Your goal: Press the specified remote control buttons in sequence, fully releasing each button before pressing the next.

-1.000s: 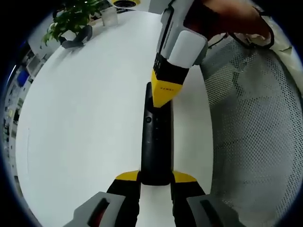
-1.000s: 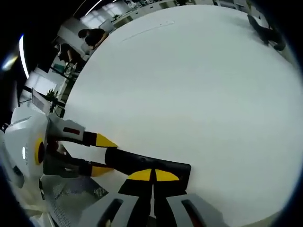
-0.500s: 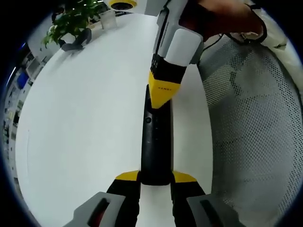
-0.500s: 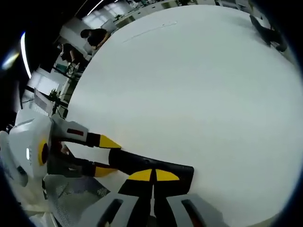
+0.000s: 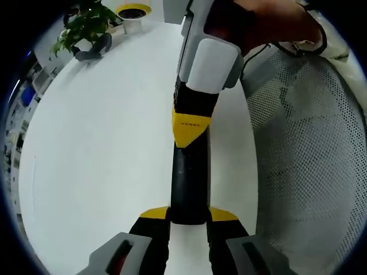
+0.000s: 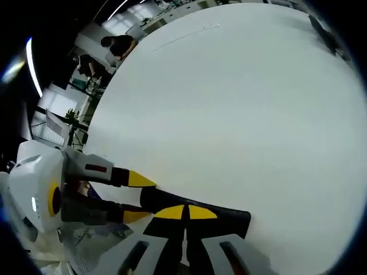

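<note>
Left gripper [image 5: 188, 213] jaws clamp remote [image 5: 188, 183] end on table [image 5: 103, 143]. Right gripper [image 5: 188, 136] jaws closed, tips over buttons: press straight down, release fully, hold remote steady.

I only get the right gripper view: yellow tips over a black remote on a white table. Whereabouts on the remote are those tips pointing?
Observer: In the left gripper view, the right gripper comes down with its tips together onto the far part of the remote. The left gripper clamps the near end.
Operator: Who is holding that right gripper?
Observer: A person's hand grips its body from above.
Operator: What's beside the table there?
Observer: A white mesh surface, probably a chair, sits along the table's edge, and a leafy plant is at the far end.
</note>
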`<state>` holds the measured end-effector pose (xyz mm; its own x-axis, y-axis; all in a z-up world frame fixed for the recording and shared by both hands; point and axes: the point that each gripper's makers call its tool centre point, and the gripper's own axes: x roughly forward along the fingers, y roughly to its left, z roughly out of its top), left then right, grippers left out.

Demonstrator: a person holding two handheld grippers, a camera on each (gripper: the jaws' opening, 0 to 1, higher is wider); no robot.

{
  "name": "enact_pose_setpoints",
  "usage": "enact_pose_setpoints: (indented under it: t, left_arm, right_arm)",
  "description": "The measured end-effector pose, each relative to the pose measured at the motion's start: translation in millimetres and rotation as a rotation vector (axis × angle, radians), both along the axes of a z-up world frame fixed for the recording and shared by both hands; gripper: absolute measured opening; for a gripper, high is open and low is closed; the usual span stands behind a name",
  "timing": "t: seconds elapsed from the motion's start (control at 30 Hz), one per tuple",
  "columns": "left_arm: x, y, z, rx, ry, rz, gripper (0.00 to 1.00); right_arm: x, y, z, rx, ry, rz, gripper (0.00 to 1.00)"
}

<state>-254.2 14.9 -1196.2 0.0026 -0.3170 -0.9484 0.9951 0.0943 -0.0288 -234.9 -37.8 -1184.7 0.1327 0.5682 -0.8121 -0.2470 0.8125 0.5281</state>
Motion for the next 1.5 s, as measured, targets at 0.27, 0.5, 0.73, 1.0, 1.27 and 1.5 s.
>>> enact_pose_setpoints:
  t: [0.27, 0.5, 0.73, 1.0, 1.27, 1.5]
  left_arm:
    - [-0.1, 0.0, -0.1, -0.004, -0.002, 0.009, 0.23]
    - [-0.1, -0.2, 0.0, 0.0, 0.008, 0.013, 0.23]
    - [-0.3, -0.6, 0.0, -0.001, 0.004, 0.016, 0.23]
    - [-0.2, -0.7, -0.2, 0.003, -0.002, 0.02, 0.23]
    - [0.0, -0.6, -0.2, 0.002, -0.002, 0.022, 0.23]
    - [0.0, -0.4, -0.2, 0.003, 0.0, 0.022, 0.23]
  right_arm:
    - [0.8, 1.3, -1.8, 0.006, 0.014, -0.013, 0.0]
    - [2.4, 2.1, -3.4, -0.003, 0.015, -0.016, 0.0]
    - [4.0, 1.6, -4.1, 0.03, 0.039, -0.053, 0.0]
    - [1.8, 1.1, -1.7, 0.039, -0.001, -0.057, 0.0]
    - [-0.9, -2.7, 0.4, 0.049, -0.027, -0.058, 0.0]
    - [-8.5, 0.9, 6.9, 0.074, -0.02, -0.034, 0.0]
